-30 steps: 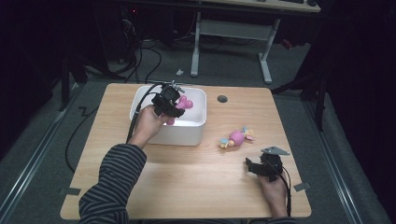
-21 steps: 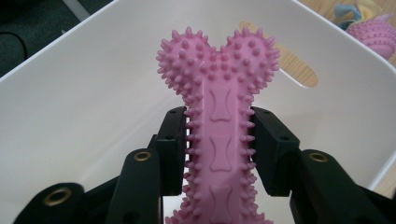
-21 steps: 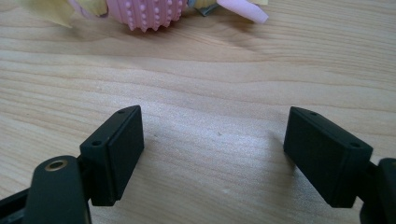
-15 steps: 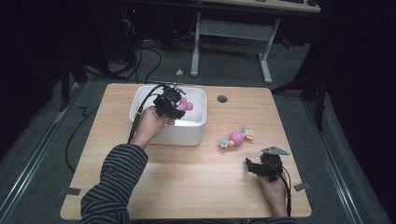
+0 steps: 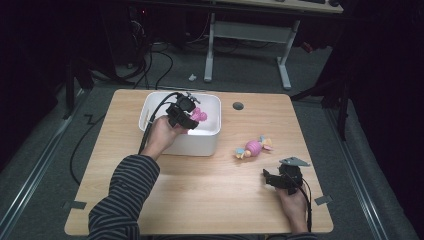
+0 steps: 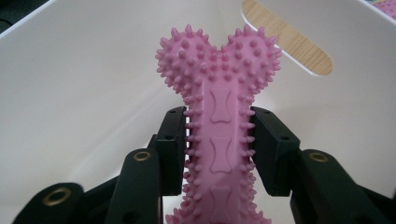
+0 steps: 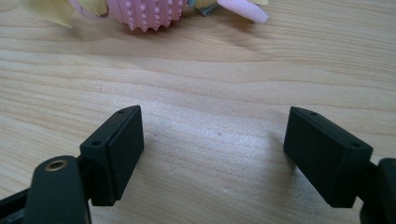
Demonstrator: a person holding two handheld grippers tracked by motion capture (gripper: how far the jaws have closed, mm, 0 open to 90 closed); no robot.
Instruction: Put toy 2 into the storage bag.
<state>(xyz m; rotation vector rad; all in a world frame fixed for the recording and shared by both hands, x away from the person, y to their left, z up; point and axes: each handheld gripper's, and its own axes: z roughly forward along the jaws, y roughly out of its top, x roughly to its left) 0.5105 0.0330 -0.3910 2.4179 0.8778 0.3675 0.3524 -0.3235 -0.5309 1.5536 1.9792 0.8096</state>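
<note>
A pink spiky bone-shaped toy (image 6: pixel 220 116) is clamped between the jaws of my left gripper (image 6: pixel 219 135), held over the inside of the white bin (image 5: pixel 150 107). In the high view the left gripper (image 5: pixel 192 116) hovers above the bin with the pink bone (image 5: pixel 199 116) at its tip. A second toy, a pink studded ball with yellow and pink ends (image 5: pixel 254 147), lies on the table right of the bin; its lower edge shows as the ball toy (image 7: pixel 149 14). My right gripper (image 7: pixel 229 149) stands open just above the wood, near the table's front right, short of that toy.
The wooden table (image 5: pixel 210 200) has a round cable hole (image 5: pixel 238 106) at the back. The bin's handle slot (image 6: pixel 287 37) shows wood through it. Cables trail off the table's left side to the floor. A desk frame stands beyond the far edge.
The left gripper with the pink bone has shifted slightly lower and nearer over the bin. The right gripper has not moved.
</note>
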